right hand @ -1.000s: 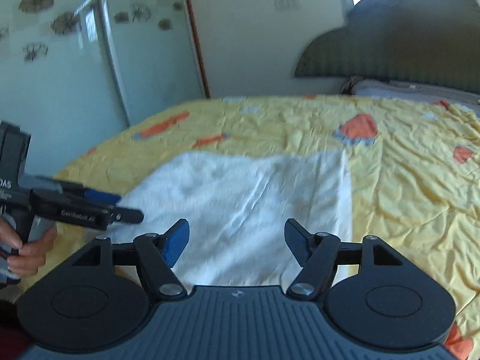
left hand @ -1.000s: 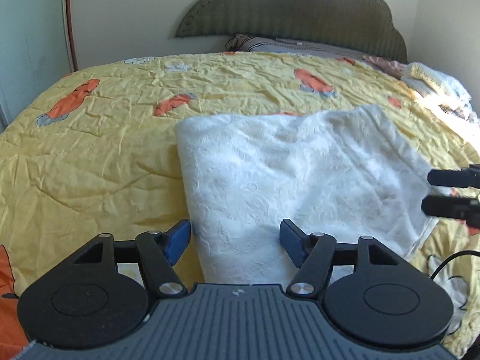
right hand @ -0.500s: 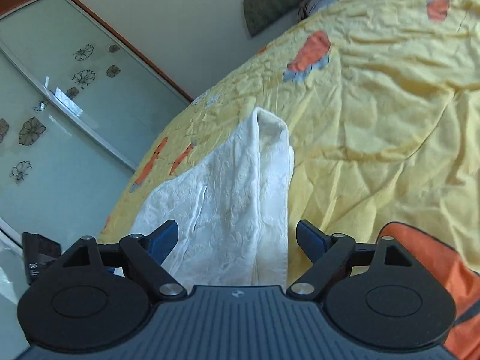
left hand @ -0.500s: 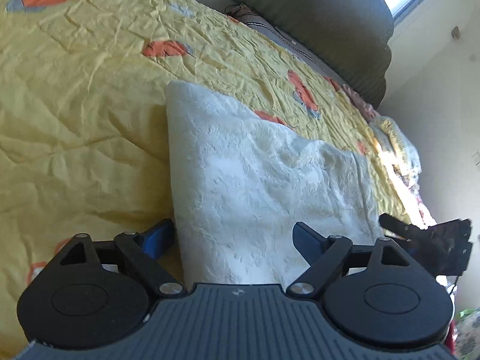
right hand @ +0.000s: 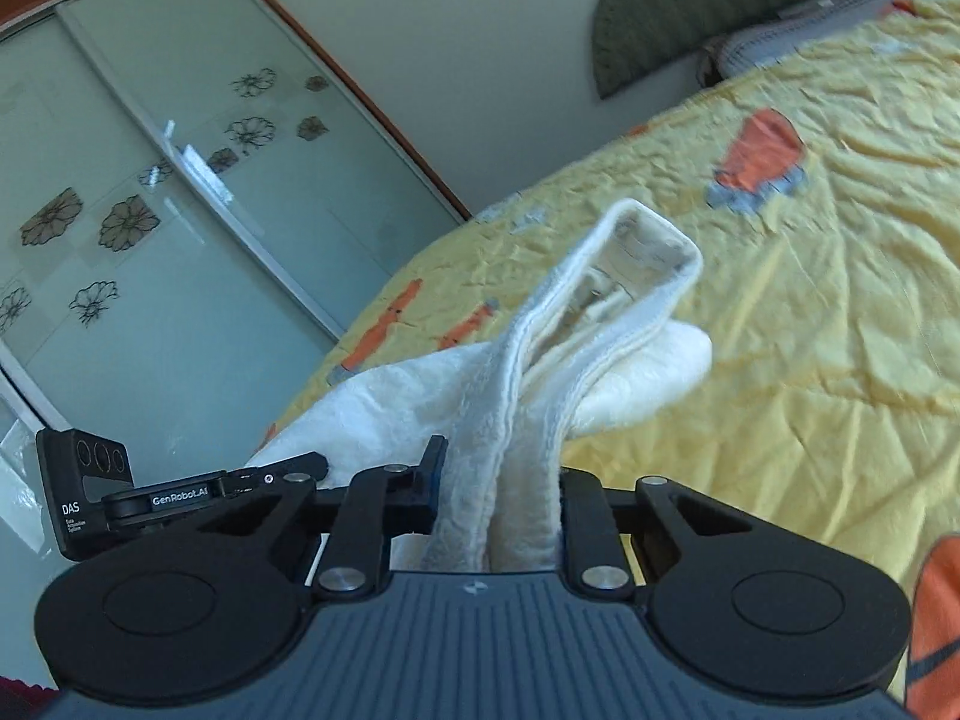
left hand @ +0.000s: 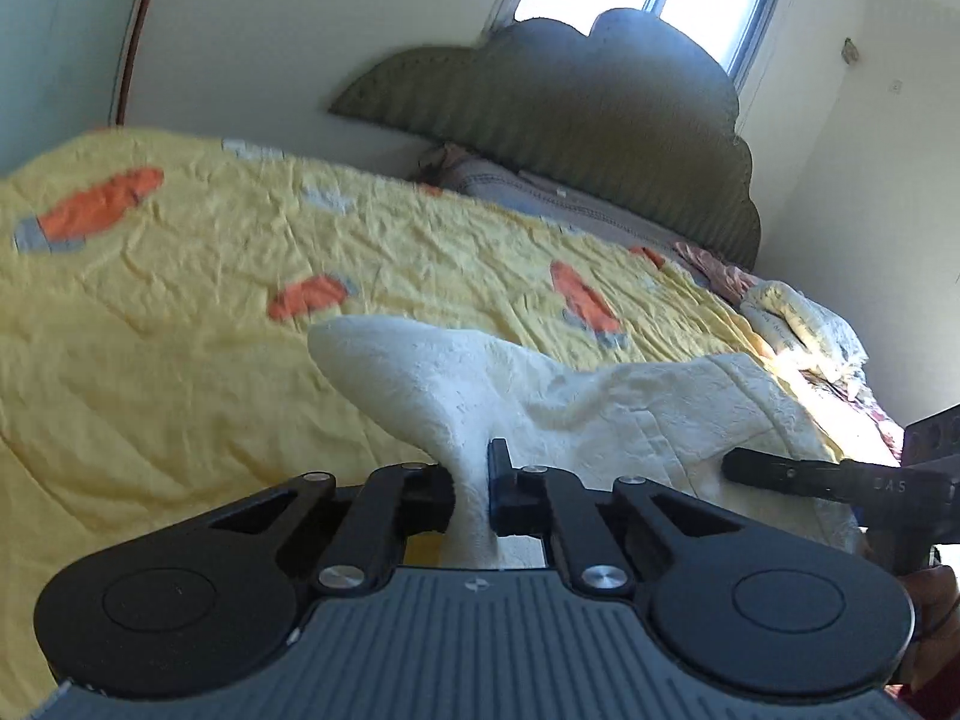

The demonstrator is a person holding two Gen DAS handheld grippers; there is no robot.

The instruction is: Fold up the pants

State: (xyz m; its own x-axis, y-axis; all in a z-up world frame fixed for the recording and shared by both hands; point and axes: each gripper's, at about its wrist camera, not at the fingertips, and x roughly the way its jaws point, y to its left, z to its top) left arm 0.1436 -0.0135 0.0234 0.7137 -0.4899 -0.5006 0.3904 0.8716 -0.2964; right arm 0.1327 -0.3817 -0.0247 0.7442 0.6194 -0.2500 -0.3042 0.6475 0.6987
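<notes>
Now I have the white pants (left hand: 600, 414) by two corners of their near edge, and the fold is in hand. My left gripper (left hand: 474, 498) is clamped tight on a thin pinch of cloth that rises toward eleven o'clock. My right gripper (right hand: 498, 516) is closing on a thicker bundle, the hemmed band looping up toward one o'clock; its pads already press the fabric. The rest of the garment lies on the yellow bedspread (left hand: 180, 372), sagging between my two grips. In the left view the right tool shows at three o'clock. Next, I judge, both hands must lift evenly and carry this edge over toward the far one, keeping the corners level so the layers land square.
</notes>
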